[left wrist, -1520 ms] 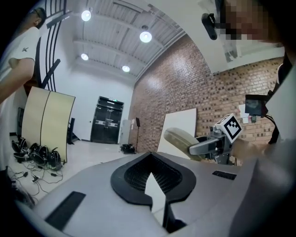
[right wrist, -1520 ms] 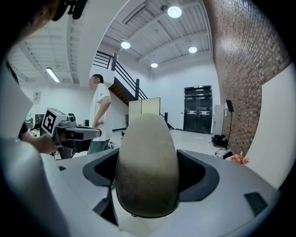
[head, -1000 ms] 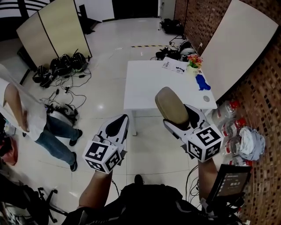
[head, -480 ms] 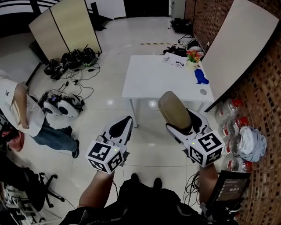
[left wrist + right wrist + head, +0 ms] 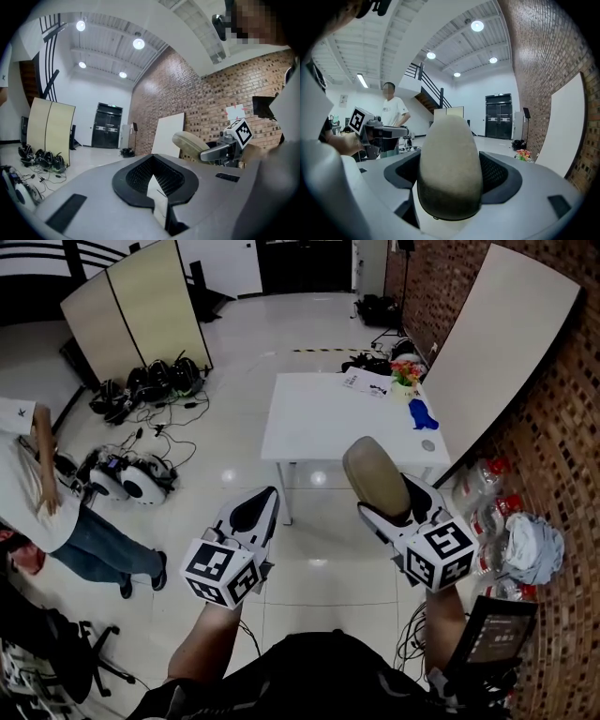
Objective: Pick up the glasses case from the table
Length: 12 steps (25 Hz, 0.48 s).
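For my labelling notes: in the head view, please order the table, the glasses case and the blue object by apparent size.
1. table
2. glasses case, which looks enlarged because it is held close to the camera
3. blue object, clearly the smallest

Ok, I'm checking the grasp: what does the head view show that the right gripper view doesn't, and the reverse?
Only the head view: the marker cube on the right gripper, and the white table's top with a blue item on it. Only the right gripper view: ceiling lights and a staircase. Both: the tan glasses case clamped in the right gripper, off the table; the left gripper; a person in a white shirt; flowers.
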Each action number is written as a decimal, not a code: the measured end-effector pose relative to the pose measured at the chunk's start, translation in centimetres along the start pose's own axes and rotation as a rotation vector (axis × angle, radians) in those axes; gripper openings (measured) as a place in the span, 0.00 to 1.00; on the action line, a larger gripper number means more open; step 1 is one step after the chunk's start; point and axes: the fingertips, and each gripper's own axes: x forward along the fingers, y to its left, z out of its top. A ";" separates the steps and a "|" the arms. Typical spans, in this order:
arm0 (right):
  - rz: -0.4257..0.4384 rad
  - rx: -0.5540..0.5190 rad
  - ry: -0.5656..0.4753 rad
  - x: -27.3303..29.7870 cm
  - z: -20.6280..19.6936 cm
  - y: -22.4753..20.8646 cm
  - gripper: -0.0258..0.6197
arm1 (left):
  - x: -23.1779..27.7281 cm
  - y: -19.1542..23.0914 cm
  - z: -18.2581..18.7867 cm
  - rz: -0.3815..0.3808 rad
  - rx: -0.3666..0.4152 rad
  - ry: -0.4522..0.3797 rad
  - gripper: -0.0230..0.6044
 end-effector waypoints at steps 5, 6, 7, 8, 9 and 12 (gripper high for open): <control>-0.009 -0.016 0.019 0.4 0.4 0.6 0.62 | -0.3 0.8 0.1 0.001 -0.006 -0.005 0.04; -0.009 -0.018 0.015 0.6 0.6 0.6 0.62 | -0.3 0.9 0.2 0.000 -0.007 -0.007 0.04; -0.010 -0.021 0.013 0.7 0.8 0.5 0.62 | -0.2 1.0 0.2 -0.001 -0.008 -0.008 0.04; -0.014 -0.022 0.014 0.7 0.9 0.5 0.62 | -0.1 1.1 0.2 -0.002 -0.009 -0.008 0.04; -0.019 -0.023 0.017 0.7 0.9 0.4 0.62 | -0.1 1.2 0.1 -0.004 -0.011 -0.008 0.04; -0.025 -0.016 0.009 0.6 0.6 0.6 0.62 | -0.3 1.1 -0.1 -0.009 -0.010 -0.005 0.04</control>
